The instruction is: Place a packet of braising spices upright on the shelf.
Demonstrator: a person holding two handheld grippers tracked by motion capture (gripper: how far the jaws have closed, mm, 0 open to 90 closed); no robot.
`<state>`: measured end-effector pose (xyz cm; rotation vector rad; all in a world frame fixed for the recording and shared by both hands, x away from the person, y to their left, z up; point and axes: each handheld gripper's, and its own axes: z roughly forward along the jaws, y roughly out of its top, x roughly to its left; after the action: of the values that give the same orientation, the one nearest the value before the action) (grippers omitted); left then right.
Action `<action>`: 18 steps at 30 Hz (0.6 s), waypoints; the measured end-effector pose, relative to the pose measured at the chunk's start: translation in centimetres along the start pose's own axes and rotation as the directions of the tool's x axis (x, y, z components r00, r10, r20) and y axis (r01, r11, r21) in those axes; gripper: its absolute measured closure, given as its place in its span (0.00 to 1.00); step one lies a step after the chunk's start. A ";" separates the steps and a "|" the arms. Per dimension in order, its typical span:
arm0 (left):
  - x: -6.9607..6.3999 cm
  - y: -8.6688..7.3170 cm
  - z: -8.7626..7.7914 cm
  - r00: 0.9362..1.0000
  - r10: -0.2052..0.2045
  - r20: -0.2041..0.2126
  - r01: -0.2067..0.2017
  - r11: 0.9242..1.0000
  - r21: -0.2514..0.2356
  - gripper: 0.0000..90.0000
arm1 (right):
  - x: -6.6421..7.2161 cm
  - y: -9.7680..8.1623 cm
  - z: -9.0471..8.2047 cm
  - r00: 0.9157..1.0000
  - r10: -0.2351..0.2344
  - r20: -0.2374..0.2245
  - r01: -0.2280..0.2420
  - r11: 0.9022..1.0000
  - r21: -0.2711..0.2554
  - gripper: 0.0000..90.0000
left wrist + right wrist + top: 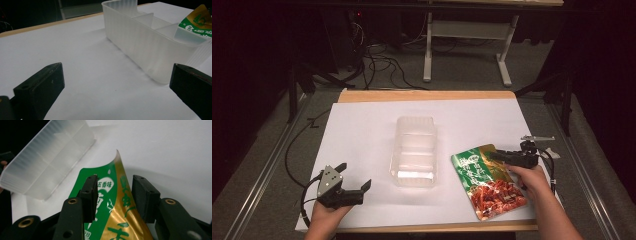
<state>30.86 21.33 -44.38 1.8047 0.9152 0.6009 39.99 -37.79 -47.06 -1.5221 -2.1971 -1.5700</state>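
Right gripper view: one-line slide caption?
Right gripper straddles the raised top edge of a green-and-gold snack pouch, jaws not yet pinching, beside a clear divided tray.

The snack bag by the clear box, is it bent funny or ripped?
Not ripped as far as the pictures show. The snack bag lies flat on the white table cover, but its gold top edge curls up between the right tongs, which straddle it. The clear box sits upright and empty.

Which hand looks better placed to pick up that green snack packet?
The right. The right gripper already has the green snack packet between its jaws, its top edge lifting off the white table. The left gripper sits open beyond the clear plastic container, holding nothing.
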 end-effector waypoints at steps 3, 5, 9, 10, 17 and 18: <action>0.0 0.0 0.2 1.000 0.001 0.003 -0.001 1.000 0.003 0.00 | 0.5 -0.3 0.3 0.998 -0.049 0.035 0.048 0.998 0.043 0.65; 0.0 0.0 0.2 1.000 0.000 0.003 0.000 1.000 0.006 0.00 | 0.6 -0.3 0.5 0.997 -0.063 0.052 0.060 0.997 0.056 0.67; 0.0 -0.1 0.3 1.000 -0.001 0.006 0.000 1.000 0.009 0.00 | 0.3 -0.3 0.9 0.994 -0.073 0.087 0.066 0.994 0.086 0.72; 0.0 -0.1 0.3 1.000 -0.004 0.005 0.004 1.000 0.008 0.00 | 0.3 -0.3 1.2 0.989 -0.098 0.115 0.084 0.989 0.118 0.74; 0.0 -0.1 0.2 1.000 0.000 0.004 -0.001 1.000 0.008 0.00 | 0.2 -0.1 1.6 0.982 -0.111 0.155 0.087 0.984 0.154 0.86; 0.0 -0.1 0.2 1.000 -0.002 0.004 0.002 1.000 0.006 0.00 | 0.2 -0.1 1.6 0.981 -0.115 0.155 0.090 0.983 0.158 0.91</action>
<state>30.97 21.24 -44.53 1.8099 0.9168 0.5938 40.53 -36.50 -47.84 -1.5682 -2.4559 -1.3101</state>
